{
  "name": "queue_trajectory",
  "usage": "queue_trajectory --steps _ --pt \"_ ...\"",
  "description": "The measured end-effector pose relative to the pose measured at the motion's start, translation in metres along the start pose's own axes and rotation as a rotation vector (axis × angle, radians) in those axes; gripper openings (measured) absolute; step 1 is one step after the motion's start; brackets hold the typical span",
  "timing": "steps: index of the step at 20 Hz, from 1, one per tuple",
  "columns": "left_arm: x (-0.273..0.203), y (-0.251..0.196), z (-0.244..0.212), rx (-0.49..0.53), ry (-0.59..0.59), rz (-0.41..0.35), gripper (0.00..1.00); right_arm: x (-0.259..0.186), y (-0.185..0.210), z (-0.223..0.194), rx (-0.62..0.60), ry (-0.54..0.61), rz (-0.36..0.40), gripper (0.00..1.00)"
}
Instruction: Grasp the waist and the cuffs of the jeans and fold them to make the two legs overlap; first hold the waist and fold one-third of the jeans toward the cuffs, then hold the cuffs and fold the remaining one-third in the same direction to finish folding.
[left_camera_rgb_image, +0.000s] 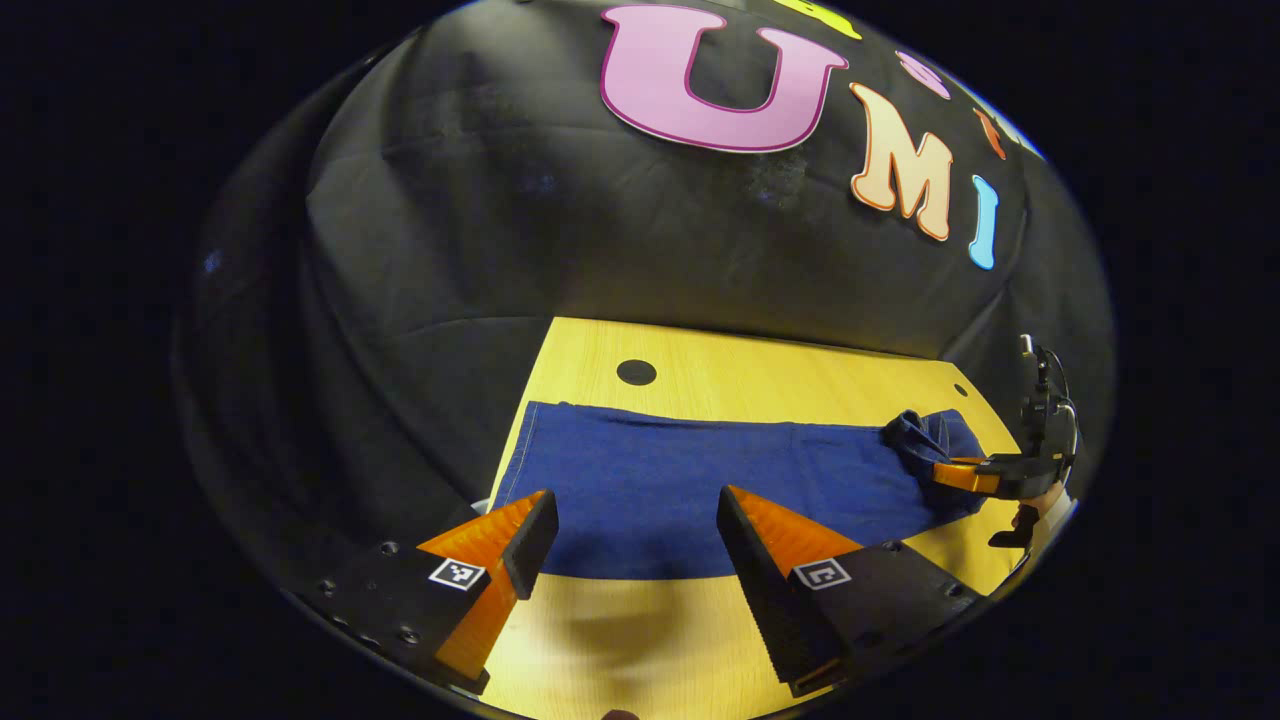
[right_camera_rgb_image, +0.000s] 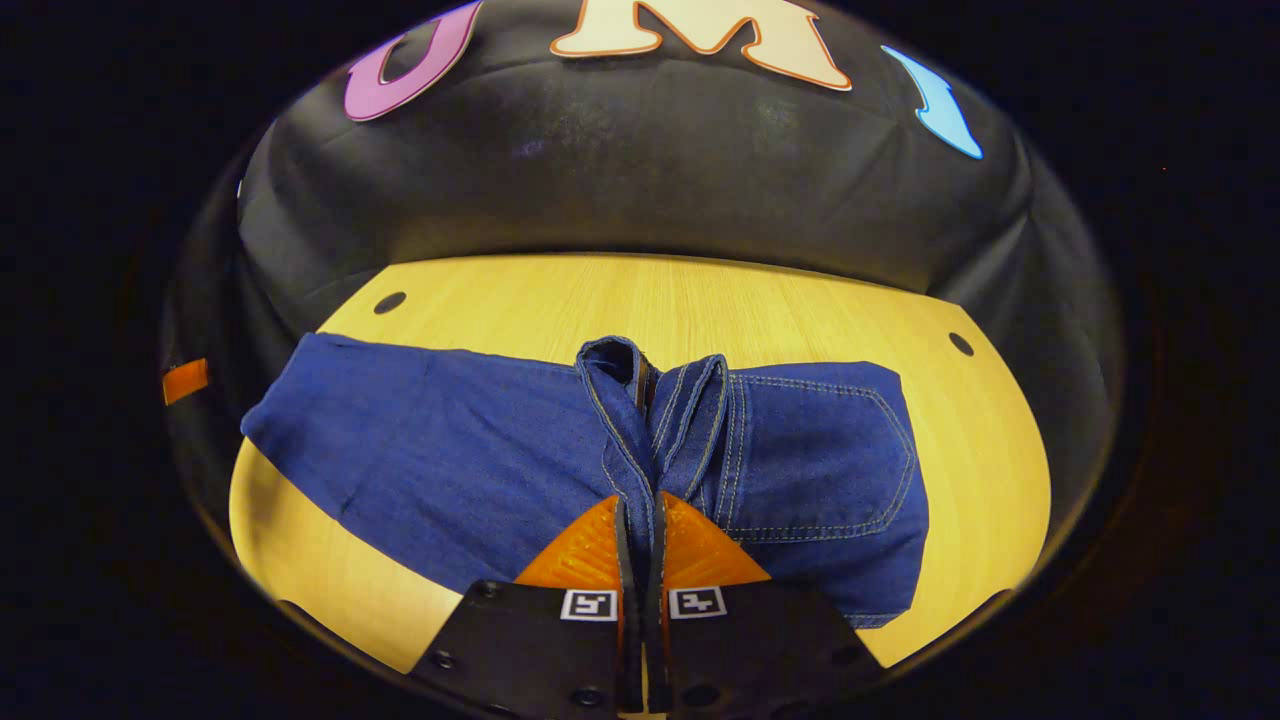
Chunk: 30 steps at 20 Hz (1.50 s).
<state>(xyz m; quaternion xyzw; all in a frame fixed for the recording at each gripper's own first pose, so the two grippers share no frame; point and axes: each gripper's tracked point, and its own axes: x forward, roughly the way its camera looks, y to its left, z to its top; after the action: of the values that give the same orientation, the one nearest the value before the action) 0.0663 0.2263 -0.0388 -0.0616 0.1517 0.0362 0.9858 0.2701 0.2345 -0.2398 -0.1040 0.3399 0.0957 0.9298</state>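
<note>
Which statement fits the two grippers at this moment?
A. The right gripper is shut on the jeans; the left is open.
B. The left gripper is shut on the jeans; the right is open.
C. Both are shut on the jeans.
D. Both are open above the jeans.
A: in the right gripper view the right gripper pinches a raised fold of the jeans, while in the left gripper view the left gripper has its fingers spread apart, holding nothing.
</note>
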Motion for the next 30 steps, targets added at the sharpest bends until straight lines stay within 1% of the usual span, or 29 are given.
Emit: queue_trajectory --steps 1,2,3,5,6,7,8,9,10,12,13,14,15,16,19,21,25,27,30 --pt "0.001 -0.001 0.0 0.002 0.008 -0.003 0.96 0.002 0.003 -0.003 -0.004 0.007 -0.01 0.02" --pt "0.001 0.0 -0.001 0.002 0.017 -0.002 0.96 0.003 0.004 -0.004 -0.004 0.011 -0.018 0.05" --pt "0.002 0.001 -0.003 0.002 0.032 0.001 0.96 0.003 0.001 -0.003 0.0 0.015 -0.027 0.02" --pt "0.002 -0.001 -0.007 0.002 0.07 0.002 0.95 0.003 0.002 0.0 0.007 0.028 -0.047 0.05" --pt "0.002 -0.002 -0.01 0.0 0.093 -0.007 0.96 0.004 0.003 0.0 0.012 0.031 -0.052 0.02" --pt "0.003 -0.002 -0.012 0.0 0.114 -0.015 0.96 0.003 0.006 0.001 0.02 0.033 -0.052 0.02" --pt "0.004 -0.002 -0.015 0.003 0.14 -0.021 0.96 0.003 0.005 0.004 0.025 0.037 -0.048 0.04" --pt "0.004 -0.002 -0.018 0.012 0.167 -0.023 0.96 0.003 0.005 0.004 0.02 0.041 -0.043 0.08" --pt "0.005 -0.002 -0.02 0.025 0.191 -0.022 0.96 0.004 0.005 0.0 0.019 0.049 -0.035 0.14" --pt "0.006 0.0 -0.027 0.056 0.242 -0.015 0.96 0.001 0.005 -0.002 0.012 0.054 -0.029 0.39" --pt "0.007 0.001 -0.034 0.081 0.284 -0.004 0.96 0.001 0.007 -0.002 0.01 0.056 -0.023 0.42" --pt "0.007 0.001 -0.038 0.105 0.317 -0.001 0.96 0.002 0.008 -0.003 0.007 0.059 -0.013 0.48" --pt "0.01 0.0 -0.042 0.121 0.344 -0.002 0.96 0.002 0.011 -0.002 0.006 0.058 0.006 0.5" --pt "0.01 -0.001 -0.046 0.133 0.371 -0.002 0.96 0.003 0.015 -0.004 0.003 0.062 0.023 0.62" --pt "0.009 0.001 -0.052 0.128 0.423 0.008 0.96 0.007 0.017 -0.015 -0.036 0.084 0.012 1.0" --pt "0.009 0.003 -0.056 0.119 0.454 0.018 0.96 0.0 0.02 -0.009 -0.038 0.065 0.02 1.0" --pt "0.012 0.006 -0.067 0.116 0.495 0.036 0.96 -0.017 0.025 0.006 0.035 0.027 0.068 1.0" --pt "0.009 0.009 -0.066 0.117 0.505 0.055 0.96 -0.029 0.022 0.013 0.052 0.01 0.069 1.0" --pt "0.01 0.01 -0.069 0.131 0.52 0.056 0.96 -0.048 0.018 0.027 0.097 -0.036 0.069 1.0"
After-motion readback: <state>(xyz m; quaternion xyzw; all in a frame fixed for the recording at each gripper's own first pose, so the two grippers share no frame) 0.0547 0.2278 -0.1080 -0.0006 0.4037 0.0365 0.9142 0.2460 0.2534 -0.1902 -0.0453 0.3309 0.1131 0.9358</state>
